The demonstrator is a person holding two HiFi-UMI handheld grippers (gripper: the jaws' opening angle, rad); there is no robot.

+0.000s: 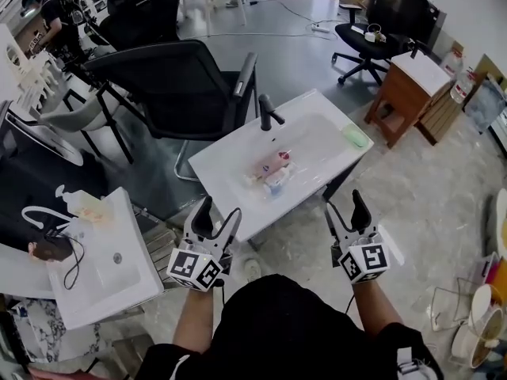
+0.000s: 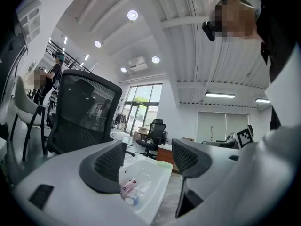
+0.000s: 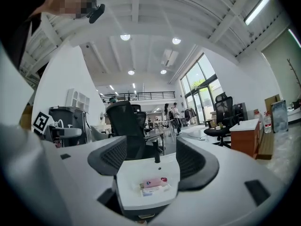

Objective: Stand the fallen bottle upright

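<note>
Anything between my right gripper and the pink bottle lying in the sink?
Nothing stands in the open space between the right gripper, jaws apart, and the pink bottle. But a white, blue-capped bottle lies right beside it on the near side, and the front rim of the sink has to be cleared.

No readable text, print on pink bottle (image 1: 273,165) too small

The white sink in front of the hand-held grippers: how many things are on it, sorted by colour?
Pink: 1, the fallen bottle
White and blue: 1, a container lying beside it
Green: 1, a pad at the right corner
Black: 1, the tap
Total: 4
</note>
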